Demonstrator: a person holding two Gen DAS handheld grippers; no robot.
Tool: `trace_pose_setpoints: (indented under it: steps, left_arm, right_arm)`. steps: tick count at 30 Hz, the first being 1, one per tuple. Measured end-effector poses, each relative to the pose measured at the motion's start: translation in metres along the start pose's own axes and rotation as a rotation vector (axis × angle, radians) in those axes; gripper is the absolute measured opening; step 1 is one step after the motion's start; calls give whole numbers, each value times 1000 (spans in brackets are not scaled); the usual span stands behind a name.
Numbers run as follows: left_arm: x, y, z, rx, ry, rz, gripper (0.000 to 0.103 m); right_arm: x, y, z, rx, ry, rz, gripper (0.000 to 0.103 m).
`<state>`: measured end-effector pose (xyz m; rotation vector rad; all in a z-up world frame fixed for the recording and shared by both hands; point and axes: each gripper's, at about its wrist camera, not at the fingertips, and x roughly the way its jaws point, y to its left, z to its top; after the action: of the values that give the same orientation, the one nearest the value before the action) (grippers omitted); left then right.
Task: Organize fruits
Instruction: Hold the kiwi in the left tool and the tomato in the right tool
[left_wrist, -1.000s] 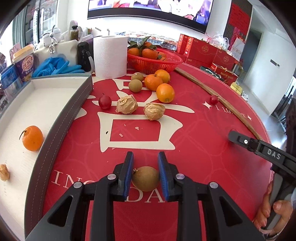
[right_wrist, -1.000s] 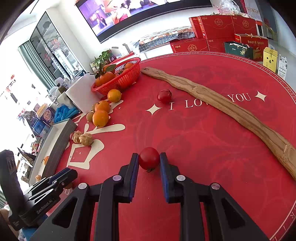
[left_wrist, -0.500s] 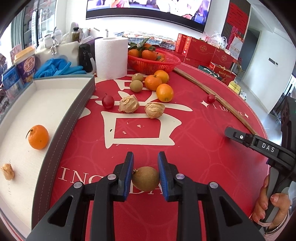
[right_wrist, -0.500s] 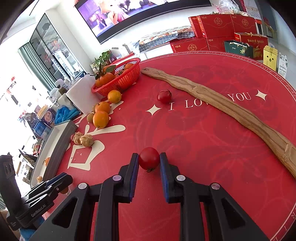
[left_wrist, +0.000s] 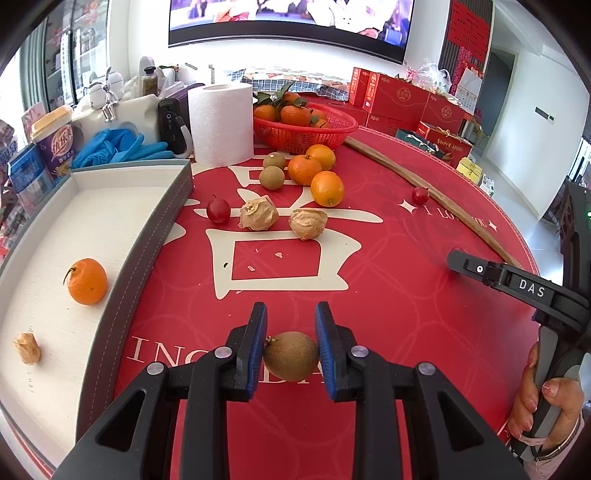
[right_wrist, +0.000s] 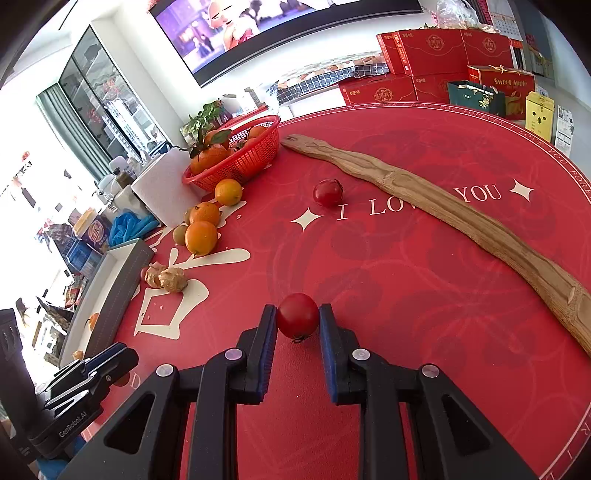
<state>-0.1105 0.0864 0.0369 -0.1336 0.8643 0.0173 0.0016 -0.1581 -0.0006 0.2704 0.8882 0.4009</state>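
My left gripper (left_wrist: 291, 332) is shut on a small brown round fruit (left_wrist: 291, 355), held just above the red round table (left_wrist: 388, 295). My right gripper (right_wrist: 297, 325) is shut on a red cherry tomato (right_wrist: 297, 315), pinched between its blue pads. A white tray with a grey rim (left_wrist: 147, 243) lies at the left; in it sit an orange mandarin (left_wrist: 87, 281) and a small papery husk fruit (left_wrist: 27, 348). On the table lie loose oranges (left_wrist: 327, 188), brown fruits (left_wrist: 272, 178), husk fruits (left_wrist: 308, 223) and cherry tomatoes (left_wrist: 218, 210).
A red basket of mandarins (left_wrist: 303, 129) and a paper towel roll (left_wrist: 221, 123) stand at the back. A long wooden stick (right_wrist: 443, 214) crosses the table's right side, with another tomato (right_wrist: 327, 192) beside it. Blue gloves, cups and red gift boxes surround the table.
The left gripper has drifted slightly with the brown fruit still in it, so the tray and fruits sit a little lower in its view. The right gripper has not moved.
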Motion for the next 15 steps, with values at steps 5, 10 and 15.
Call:
trace_pose_setpoints:
  steps: [5,10,15]
  left_arm:
    - [-6,0,1,13,-16,14,29]
    - [-12,2,4,13,-29,17,29]
    - [-19,8,6,5,-44,22,29]
  right_arm:
    - [0,0,0,-1,0,-1,24]
    - [0,0,0,-1,0,-1,24]
    - [0,0,0,-1,0,-1,24]
